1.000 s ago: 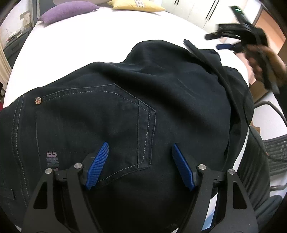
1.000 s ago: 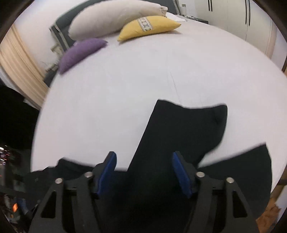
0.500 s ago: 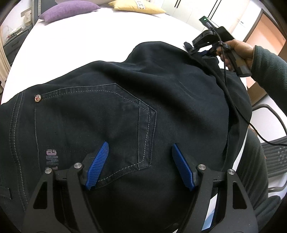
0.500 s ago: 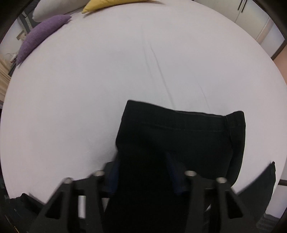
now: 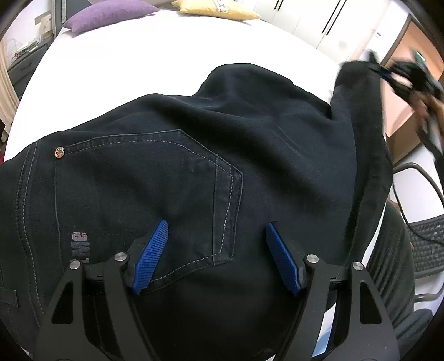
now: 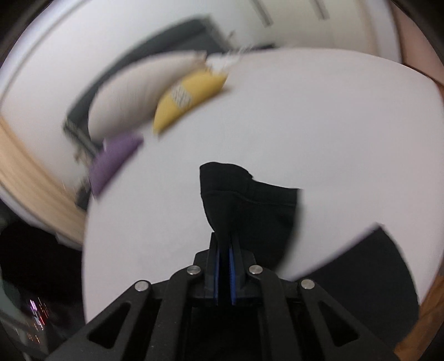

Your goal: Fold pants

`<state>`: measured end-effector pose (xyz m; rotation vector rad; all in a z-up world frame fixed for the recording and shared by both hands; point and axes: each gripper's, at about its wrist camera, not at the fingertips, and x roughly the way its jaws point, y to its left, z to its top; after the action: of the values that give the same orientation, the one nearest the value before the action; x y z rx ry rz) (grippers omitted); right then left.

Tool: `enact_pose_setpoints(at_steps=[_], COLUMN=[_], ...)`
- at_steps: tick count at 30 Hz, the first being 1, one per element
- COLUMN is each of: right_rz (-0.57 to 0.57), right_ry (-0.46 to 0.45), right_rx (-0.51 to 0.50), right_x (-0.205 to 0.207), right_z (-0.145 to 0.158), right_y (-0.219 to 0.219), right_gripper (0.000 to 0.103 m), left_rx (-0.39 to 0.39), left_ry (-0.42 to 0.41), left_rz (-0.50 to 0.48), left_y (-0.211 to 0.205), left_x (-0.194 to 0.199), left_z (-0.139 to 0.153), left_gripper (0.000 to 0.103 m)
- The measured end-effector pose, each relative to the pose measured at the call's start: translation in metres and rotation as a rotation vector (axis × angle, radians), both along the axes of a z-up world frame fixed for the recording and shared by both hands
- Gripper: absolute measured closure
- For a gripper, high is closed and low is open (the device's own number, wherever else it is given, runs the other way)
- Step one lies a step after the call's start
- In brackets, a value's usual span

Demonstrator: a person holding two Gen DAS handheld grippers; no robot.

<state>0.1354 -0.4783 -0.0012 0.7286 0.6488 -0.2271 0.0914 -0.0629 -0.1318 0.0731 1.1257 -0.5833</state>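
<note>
Spreading across the near part of a white bed sheet (image 5: 172,50), a pair of dark navy denim pants (image 5: 194,155) is seen seat-side up in the left wrist view, with a stitched back pocket (image 5: 155,194) and a small metal rivet (image 5: 59,152) at its corner. The pocket's pointed lower end lies between and just ahead of the blue ribbed fingers (image 5: 151,258) of the left gripper (image 5: 216,258), which are held wide apart with nothing gripped between them; whether the tips touch the cloth cannot be told. At the right edge of that view, a pant leg is drawn up toward the blurred right gripper (image 5: 394,75) and the hand around it.

In the right wrist view, the hem end of the pant leg (image 6: 249,205) is clamped between the right gripper's blue fingers, which are pressed together on the fabric, and the hem fans out ahead of the tips above the sheet. Another dark portion of the pants lies at the lower right of that view.

Farther off on the bed, a purple cushion (image 5: 108,14), a yellow cushion (image 5: 213,7) and a long white pillow (image 6: 133,89) are seen; white cupboard doors (image 5: 319,22) stand behind.
</note>
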Motion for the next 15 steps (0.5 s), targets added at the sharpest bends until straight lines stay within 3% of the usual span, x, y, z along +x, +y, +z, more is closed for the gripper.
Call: enact_pose_setpoints(at_steps=[3, 5, 9, 11, 14, 15], right_rz=[-0.141, -0.247, -0.350, -0.364, -0.366, -0.362], right_ry=[-0.071, -0.080, -0.059, -0.071, -0.105, -0.120], right_rx=[0.089, 0.223, 0.376, 0.500, 0.577, 0.572], right_x=[-0.074, -0.122, -0.151, -0.160, -0.169, -0.167], right_z=[-0.020, -0.061, -0.118, -0.142, -0.153, -0.151], right_y=[-0.026, -0.046, -0.056, -0.062, -0.061, -0.059], right_gripper=[0.096, 0.096, 0.096, 0.092, 0.075, 0.063], left_rx=[0.002, 0.003, 0.025, 0.037, 0.053, 0.057], left_ry=[0.007, 0.014, 0.018, 0.018, 0.020, 0.020], left_rz=[0.008, 0.017, 0.026, 0.032, 0.040, 0.041], left_y=[-0.002, -0.003, -0.008, -0.013, -0.021, -0.022], left_x=[0.003, 0.006, 0.009, 0.011, 0.012, 0.012], left_z=[0.002, 0.002, 0.004, 0.005, 0.007, 0.008], left_gripper=[0.031, 0.031, 0.031, 0.031, 0.031, 0.031])
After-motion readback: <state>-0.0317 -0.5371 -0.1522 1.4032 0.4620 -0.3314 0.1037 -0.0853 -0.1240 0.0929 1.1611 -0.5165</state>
